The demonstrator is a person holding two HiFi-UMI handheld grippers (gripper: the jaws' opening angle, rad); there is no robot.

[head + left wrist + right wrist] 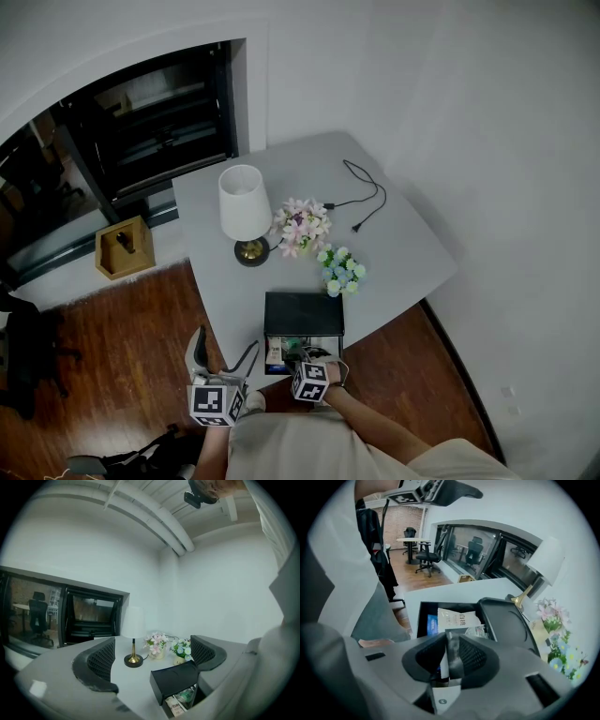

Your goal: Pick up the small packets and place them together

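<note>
Over the black box's open drawer (423, 616), right gripper (451, 638) is pinched tight on a thin whitish packet (443, 664); other small packets (457, 619) lie inside. Left gripper (154, 656) gapes wide, empty. Advice: lift straight, clear drawer wall.

- Your head view looks steeply down on the surface (403, 244), from high up.
- Your left gripper view looks low across it.
- Your right gripper view sits close over the box (506, 623), which all three share.
</note>
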